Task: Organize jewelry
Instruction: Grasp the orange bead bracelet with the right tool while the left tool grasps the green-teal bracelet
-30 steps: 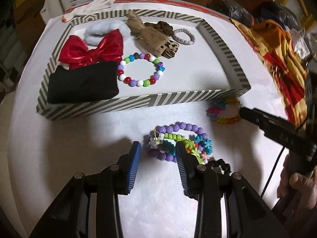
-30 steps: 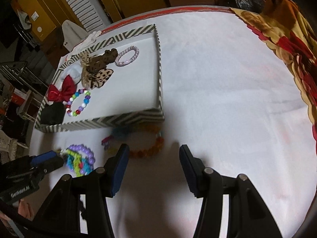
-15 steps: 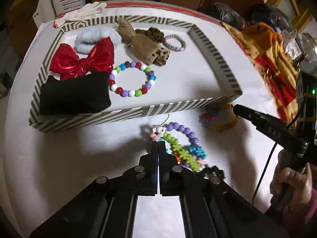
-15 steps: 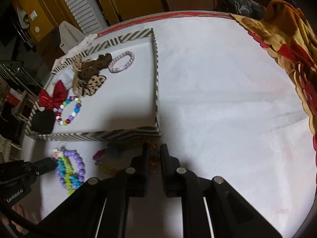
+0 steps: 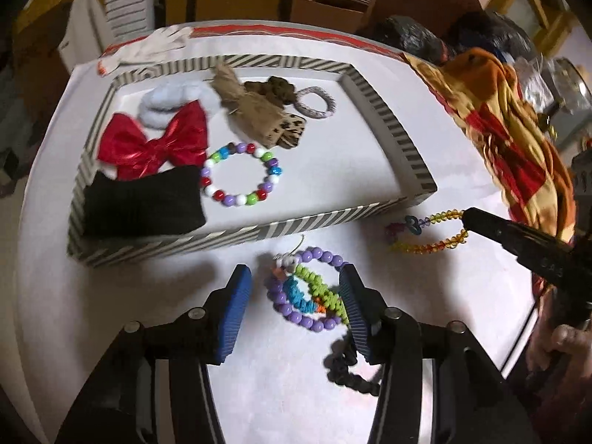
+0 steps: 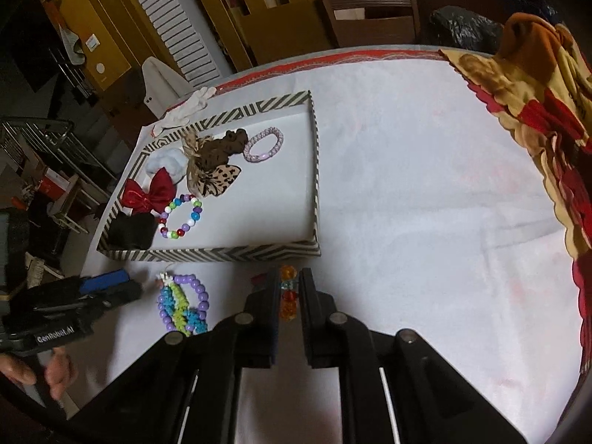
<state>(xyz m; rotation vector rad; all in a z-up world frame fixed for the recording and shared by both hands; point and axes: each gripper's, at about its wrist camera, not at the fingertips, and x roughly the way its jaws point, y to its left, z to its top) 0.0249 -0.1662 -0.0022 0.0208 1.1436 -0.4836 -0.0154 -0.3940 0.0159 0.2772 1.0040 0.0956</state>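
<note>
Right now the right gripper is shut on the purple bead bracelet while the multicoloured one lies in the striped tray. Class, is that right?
Not quite. The right gripper is shut on the amber bead bracelet, as the right wrist view shows. The multicoloured one does lie in the striped tray.

This looks like a lived-in home: a table [image 6: 425, 192] under a white cloth, a wooden chair [image 6: 370, 11] pushed against it, yellow wooden doors [image 6: 100, 33], a white louvred shutter [image 6: 177, 26] and a cluttered wire rack [image 6: 40, 144] behind.
</note>
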